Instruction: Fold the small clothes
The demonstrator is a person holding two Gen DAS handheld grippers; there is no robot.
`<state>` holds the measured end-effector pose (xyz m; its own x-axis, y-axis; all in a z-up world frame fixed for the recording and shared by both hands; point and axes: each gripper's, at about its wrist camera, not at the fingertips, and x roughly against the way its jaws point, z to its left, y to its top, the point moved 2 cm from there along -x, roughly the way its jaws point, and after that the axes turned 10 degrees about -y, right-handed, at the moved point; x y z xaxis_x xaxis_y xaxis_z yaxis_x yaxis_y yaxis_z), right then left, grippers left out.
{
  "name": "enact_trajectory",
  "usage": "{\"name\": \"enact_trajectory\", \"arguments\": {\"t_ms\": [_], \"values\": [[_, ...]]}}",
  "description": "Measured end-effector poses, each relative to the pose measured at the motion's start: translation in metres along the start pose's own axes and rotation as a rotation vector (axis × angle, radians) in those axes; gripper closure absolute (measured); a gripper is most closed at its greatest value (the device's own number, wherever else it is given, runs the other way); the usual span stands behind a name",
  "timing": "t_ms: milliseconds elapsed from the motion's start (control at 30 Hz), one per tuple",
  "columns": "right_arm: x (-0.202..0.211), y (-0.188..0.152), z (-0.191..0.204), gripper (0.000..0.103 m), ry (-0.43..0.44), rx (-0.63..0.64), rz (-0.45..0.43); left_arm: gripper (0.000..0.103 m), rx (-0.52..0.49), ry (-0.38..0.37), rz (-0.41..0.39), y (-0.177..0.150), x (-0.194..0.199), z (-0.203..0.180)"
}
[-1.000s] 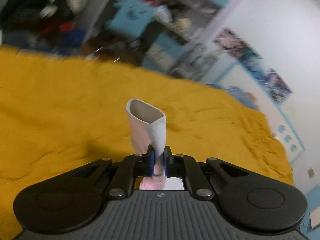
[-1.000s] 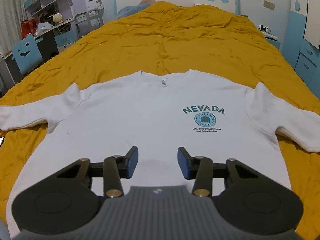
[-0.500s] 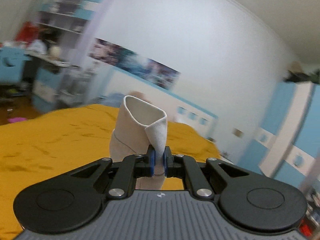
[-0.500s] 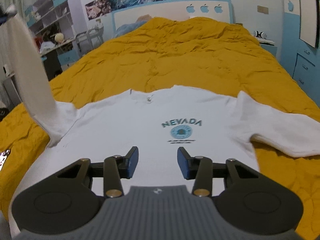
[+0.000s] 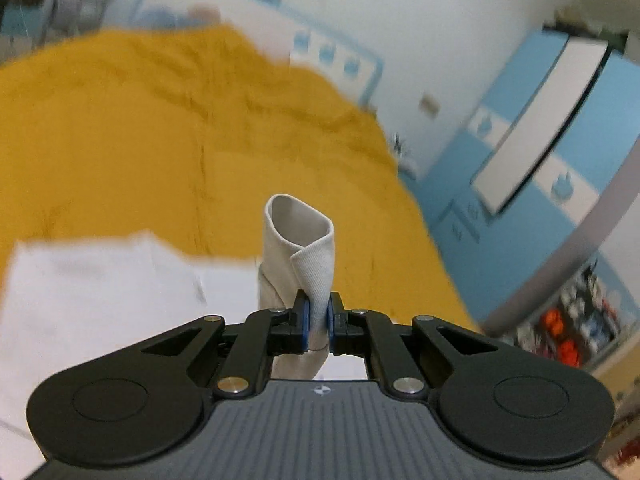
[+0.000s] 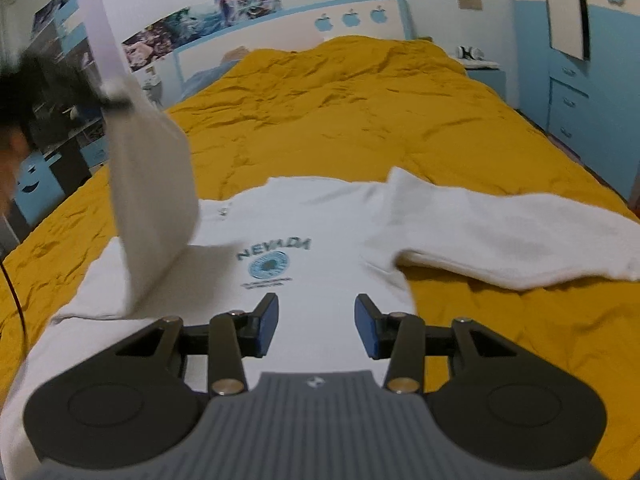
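We are barely started: our left tool [image 5: 316,318] is clamped on the sweatshirt's [image 6: 320,280] cuff [image 5: 299,248], lifting that sleeve above its chest on the bed [image 6: 360,112], our right tool [image 6: 316,326] hovers apart, the other sleeve [image 6: 500,236] still unfolded.

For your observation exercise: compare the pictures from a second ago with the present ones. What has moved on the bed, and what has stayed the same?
The left gripper, shut on the left sleeve cuff throughout, has lifted that sleeve off the yellow bedspread and swung it up and inward over the white sweatshirt body. Nothing was grasped or released. The right gripper stays open and empty above the hem; the right sleeve stays spread out.
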<state>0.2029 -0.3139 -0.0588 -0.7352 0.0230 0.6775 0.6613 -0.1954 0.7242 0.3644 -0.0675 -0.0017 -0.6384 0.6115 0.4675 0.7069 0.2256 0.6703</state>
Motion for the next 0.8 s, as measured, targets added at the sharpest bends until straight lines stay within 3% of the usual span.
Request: {"name": "enact_trajectory", "arguments": {"t_ms": [167,233,300,367,467,533,633,800], "values": [[-0.01,-0.008,-0.015,0.063,-0.016,-0.026,0.029,0.094,0.028,-0.014,0.174,-0.062,-0.051,0.009],[-0.013,-0.01,-0.017,0.063,-0.021,-0.028,0.035,0.09,0.051,-0.035,0.225,-0.072,-0.061,0.009],[-0.016,-0.01,-0.017,0.063,-0.024,-0.027,0.043,0.075,0.079,-0.084,0.285,-0.078,-0.061,0.009],[-0.021,-0.008,-0.017,0.063,-0.026,-0.025,0.047,0.05,0.07,-0.146,0.311,-0.078,-0.056,0.006],[-0.026,-0.004,-0.014,0.063,-0.018,-0.021,0.047,0.032,0.041,-0.194,0.298,-0.072,-0.036,0.008],[-0.032,0.0,-0.007,0.062,-0.005,-0.015,0.048,0.032,0.031,-0.205,0.286,-0.063,-0.018,0.018],[-0.04,0.004,0.001,0.052,0.031,-0.014,0.05,0.032,0.007,-0.158,0.241,-0.046,0.01,0.038],[-0.066,0.013,0.005,0.052,0.026,-0.022,0.077,0.032,-0.002,0.06,0.134,-0.019,0.063,0.118]]}}
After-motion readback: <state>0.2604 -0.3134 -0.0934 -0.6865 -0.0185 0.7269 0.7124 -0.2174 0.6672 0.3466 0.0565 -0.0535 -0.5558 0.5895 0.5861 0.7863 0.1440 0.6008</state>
